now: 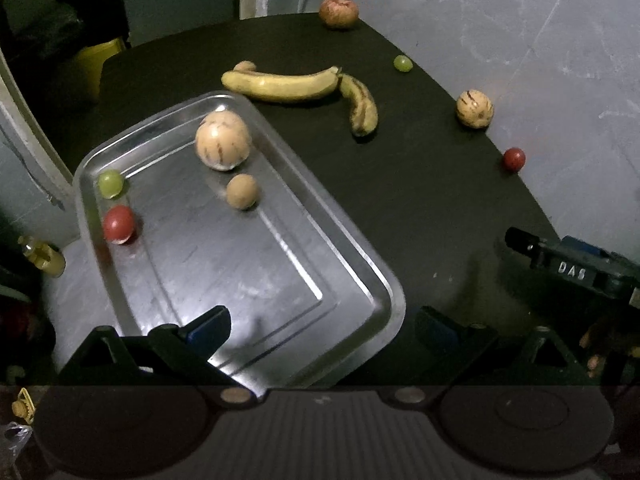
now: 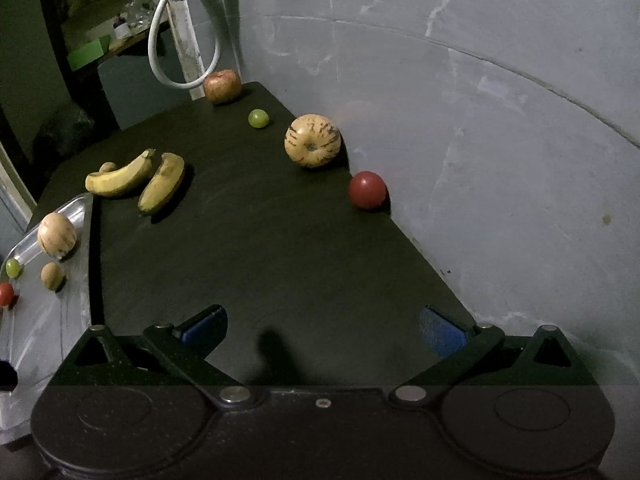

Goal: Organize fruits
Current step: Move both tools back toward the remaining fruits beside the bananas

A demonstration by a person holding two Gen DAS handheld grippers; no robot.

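tray: metal tray (image 1: 352, 264) sat at the near left of the dark surface (image 2: 280, 248); it held a striped melon (image 1: 223, 140), a small brown fruit (image 1: 242, 191), a green grape (image 1: 111, 183) and a red tomato (image 1: 119, 224).
off tray: two bananas (image 2: 120, 180) lay just past the tray's far end; beyond them sat an apple (image 2: 222, 86), a second grape (image 2: 258, 118), a second melon (image 2: 313, 141) and a second tomato (image 2: 367, 190), all well apart from the tray.
left tongs (image 1: 320, 328): released, empty, over the tray's near end.
right tongs (image 2: 324, 328): released, empty, beside the tray.
handling: tomato and grape looked smooth, round and soft; likely to roll, so grip lightly across the middle.
bananas: probably bruise easily; take one mid-length.
melon: looked heaviest; would need wide tongs.
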